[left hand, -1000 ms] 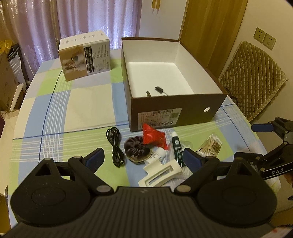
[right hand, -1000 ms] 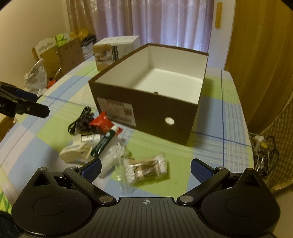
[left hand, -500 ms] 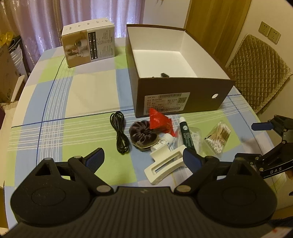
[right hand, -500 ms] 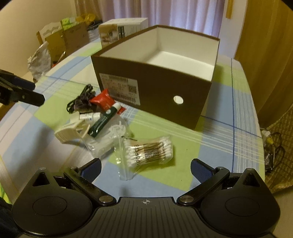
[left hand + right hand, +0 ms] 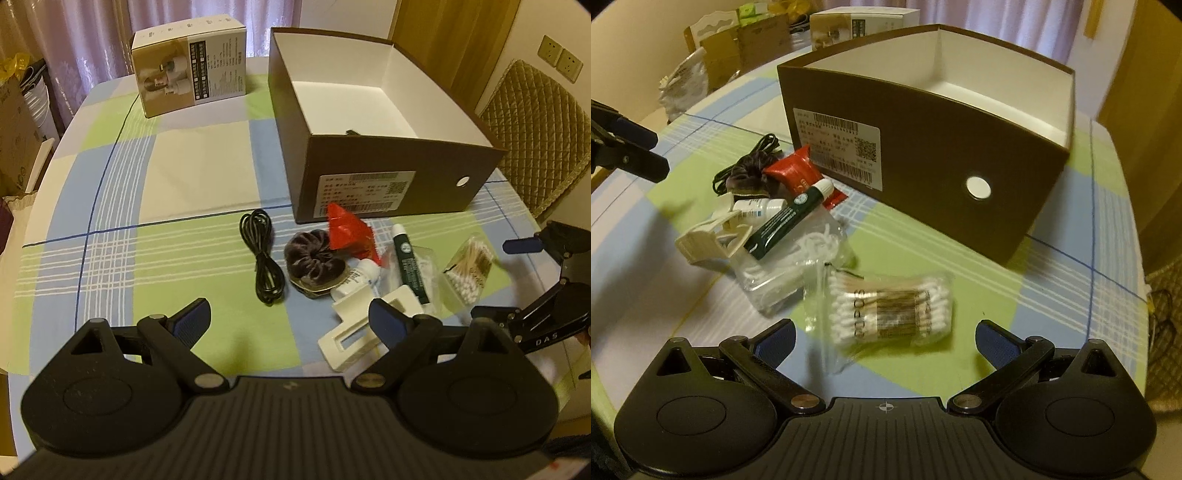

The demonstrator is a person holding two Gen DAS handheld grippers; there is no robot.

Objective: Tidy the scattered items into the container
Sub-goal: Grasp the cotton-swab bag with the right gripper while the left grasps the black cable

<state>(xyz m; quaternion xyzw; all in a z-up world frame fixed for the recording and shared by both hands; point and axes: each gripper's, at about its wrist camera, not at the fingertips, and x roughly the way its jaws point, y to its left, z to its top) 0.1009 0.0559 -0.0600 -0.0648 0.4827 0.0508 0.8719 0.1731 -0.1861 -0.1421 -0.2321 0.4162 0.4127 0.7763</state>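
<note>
Two grippers are hanging spread wide and empty above the checked tablecloth [image 5: 155,206]: the left gripper [image 5: 290,319] near the white clip [image 5: 347,339], the right gripper [image 5: 886,338] just over the cotton-swab packet [image 5: 890,308]. The scattered items are lying bunched before the brown box [image 5: 960,147], whose open top is showing white walls.

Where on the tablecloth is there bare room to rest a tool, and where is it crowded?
Free: the wide checked cloth left of the coiled black cable, between the printed white carton and the left tongs. Also the strip right of the brown open cardboard box. Crowded: in front of the box, from the purple velvet scrunchie to the bagged cotton swabs.
</note>
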